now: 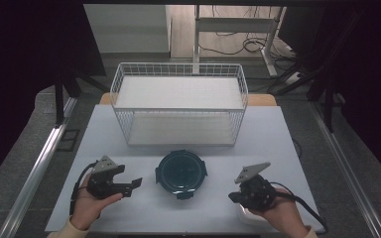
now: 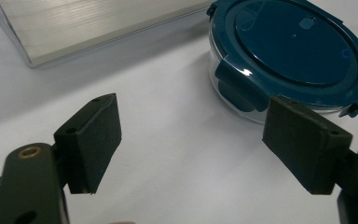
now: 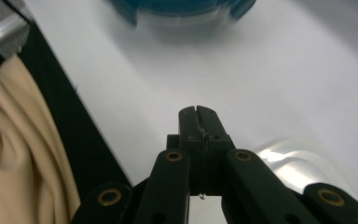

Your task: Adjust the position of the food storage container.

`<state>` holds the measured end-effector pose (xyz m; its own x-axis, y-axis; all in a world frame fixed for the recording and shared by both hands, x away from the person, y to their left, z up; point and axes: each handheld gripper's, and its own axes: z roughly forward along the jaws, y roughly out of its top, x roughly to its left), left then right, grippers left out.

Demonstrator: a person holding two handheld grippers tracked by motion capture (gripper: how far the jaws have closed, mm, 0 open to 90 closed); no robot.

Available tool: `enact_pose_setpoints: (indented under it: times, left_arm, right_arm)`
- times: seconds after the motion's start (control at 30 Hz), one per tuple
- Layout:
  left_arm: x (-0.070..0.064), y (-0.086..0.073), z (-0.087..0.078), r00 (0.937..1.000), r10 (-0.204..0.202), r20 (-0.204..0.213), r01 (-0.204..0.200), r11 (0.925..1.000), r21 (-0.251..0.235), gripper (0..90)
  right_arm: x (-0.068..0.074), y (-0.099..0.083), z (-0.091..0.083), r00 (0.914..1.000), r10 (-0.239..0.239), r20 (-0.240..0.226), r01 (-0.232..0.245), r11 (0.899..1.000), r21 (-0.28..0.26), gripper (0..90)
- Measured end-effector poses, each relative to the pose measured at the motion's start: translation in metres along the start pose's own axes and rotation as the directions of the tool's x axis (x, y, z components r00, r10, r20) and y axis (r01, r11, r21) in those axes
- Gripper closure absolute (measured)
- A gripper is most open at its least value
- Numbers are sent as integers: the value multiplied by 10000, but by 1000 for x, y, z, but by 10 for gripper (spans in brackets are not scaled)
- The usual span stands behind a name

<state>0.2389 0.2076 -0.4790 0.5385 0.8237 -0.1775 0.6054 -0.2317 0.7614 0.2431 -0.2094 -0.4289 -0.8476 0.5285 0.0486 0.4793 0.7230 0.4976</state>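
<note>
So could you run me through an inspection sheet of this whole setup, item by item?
Surface: white table, bare around the things.
Job's things: round glass container with a dark blue clip lid, lid on, at the middle front; white wire basket behind it, nothing inside.
Clutter: clear plastic piece under the right claw; what it is, cannot tell.
Grippers: left claw open, aimed at the container, apart from it; right claw shut on nothing.
Cables: one black cable trails from each claw; more cables on the floor beyond the table.
Surroundings: dark curtains both sides, metal desk frame behind, grey floor.
</note>
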Motion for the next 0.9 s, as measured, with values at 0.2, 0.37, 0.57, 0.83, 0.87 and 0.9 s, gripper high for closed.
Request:
enact_pose_setpoints:
  times: [0.2, 0.37, 0.57, 0.83, 0.87, 0.9]
  left_arm:
    - [0, 0, 2, 10000, -13, 2, 13, 10000, 12, 194]
    - [1, -1, 2, 10000, -36, 0, 36, 10000, 35, 194]
    - [1, -1, 2, 10000, -27, -12, 27, 10000, 60, 194]
    - [1, -1, 2, 10000, 1, -5, -1, 10000, 68, 194]
    - [1, -1, 2, 10000, 4, -11, -4, 10000, 64, 194]
    - [1, -1, 2, 10000, 4, -13, -4, 10000, 66, 194]
  right_arm:
    - [10, -13, 14, 9999, 66, 95, -68, 9998, 182, 896]
    - [1, -17, 22, 9982, 435, 424, -443, 9988, 192, 896]
    - [-6, -12, 25, 9963, 568, 650, -577, 9983, 122, 896]
    - [-30, -20, 20, 9855, 1213, 1184, -1214, 9926, -64, 896]
    - [-35, -22, 19, 9820, 1380, 1287, -1377, 9904, -113, 896]
    - [-38, -23, 18, 9798, 1475, 1350, -1469, 9890, -141, 896]
